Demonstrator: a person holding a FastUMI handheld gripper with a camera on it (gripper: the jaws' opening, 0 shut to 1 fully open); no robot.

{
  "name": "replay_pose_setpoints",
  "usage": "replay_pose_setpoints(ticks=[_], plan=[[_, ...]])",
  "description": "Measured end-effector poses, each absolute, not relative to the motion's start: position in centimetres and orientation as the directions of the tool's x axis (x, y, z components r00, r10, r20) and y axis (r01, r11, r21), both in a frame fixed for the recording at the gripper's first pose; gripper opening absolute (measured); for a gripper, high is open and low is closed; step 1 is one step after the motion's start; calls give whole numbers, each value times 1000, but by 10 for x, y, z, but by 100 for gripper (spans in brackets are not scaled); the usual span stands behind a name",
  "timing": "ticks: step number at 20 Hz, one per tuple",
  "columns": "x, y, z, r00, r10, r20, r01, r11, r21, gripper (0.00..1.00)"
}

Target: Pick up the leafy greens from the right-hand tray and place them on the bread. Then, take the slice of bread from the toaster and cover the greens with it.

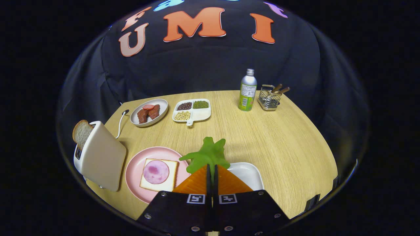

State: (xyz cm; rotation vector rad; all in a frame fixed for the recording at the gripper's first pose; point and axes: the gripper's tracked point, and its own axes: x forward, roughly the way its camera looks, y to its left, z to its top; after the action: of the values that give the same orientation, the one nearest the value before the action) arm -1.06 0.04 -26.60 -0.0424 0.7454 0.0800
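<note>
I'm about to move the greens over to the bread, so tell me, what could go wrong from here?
1. The gripper pinches the leafy greens only at their lower end, so they may flop or slip.
2. The bread on the pink plate is small; floppy greens could land partly off it.
3. The toaster stands right beside the plate, so a wide swing could knock it.

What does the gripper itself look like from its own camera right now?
The gripper has two orange, ribbed, wedge-shaped fingers tapering to a point. Behind them sit black angular mounting plates with silver screws, each bearing a small square black-and-white marker near the inner edge.
</note>
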Motion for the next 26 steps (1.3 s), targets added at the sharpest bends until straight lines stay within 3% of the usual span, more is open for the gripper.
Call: replay_pose_setpoints(ticks=[15, 26], plan=[[-20, 112, -287, 674, 196, -712, -255, 967, 25, 1], [-35, 127, -321, 629, 155, -762, -254, 967, -13, 3]])
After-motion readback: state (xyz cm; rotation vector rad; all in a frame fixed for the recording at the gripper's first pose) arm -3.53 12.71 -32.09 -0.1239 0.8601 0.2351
